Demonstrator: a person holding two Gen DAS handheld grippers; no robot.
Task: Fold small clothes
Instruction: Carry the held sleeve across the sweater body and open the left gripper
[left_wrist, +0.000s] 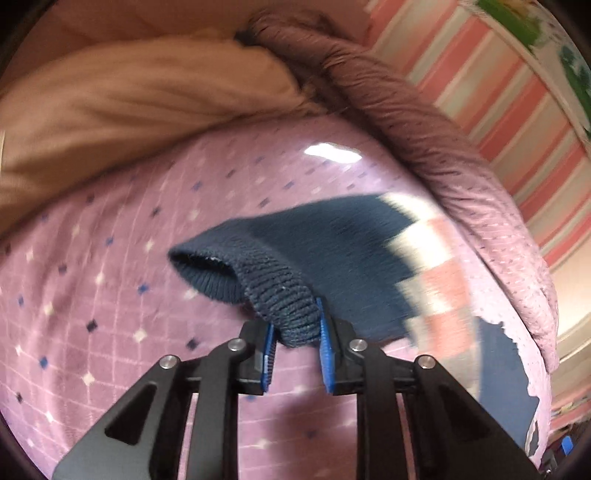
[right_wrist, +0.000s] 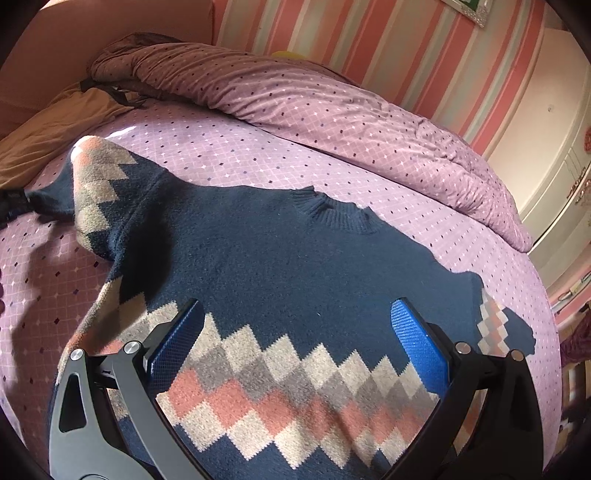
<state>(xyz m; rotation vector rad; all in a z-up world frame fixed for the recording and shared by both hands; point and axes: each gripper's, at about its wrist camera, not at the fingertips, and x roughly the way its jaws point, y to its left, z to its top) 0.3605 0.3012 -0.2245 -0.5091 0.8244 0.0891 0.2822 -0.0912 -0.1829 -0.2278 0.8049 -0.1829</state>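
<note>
A navy knitted sweater (right_wrist: 266, 258) with a band of pink, grey and cream diamonds lies spread on the purple bedsheet (right_wrist: 229, 155), neck away from me. My left gripper (left_wrist: 295, 336) is shut on the ribbed cuff (left_wrist: 291, 302) of the sweater's left sleeve (left_wrist: 332, 236) and holds it lifted off the bed. In the right wrist view that sleeve (right_wrist: 99, 184) stands raised at the left. My right gripper (right_wrist: 295, 328) is open and empty, hovering over the sweater's lower body with its blue pads (right_wrist: 417, 339) wide apart.
A rolled purple duvet (right_wrist: 332, 107) lies along the far side of the bed. A tan pillow or blanket (left_wrist: 129, 110) lies at the far left. A pink striped wall (right_wrist: 369, 44) and a cream wardrobe (right_wrist: 546, 129) stand behind the bed.
</note>
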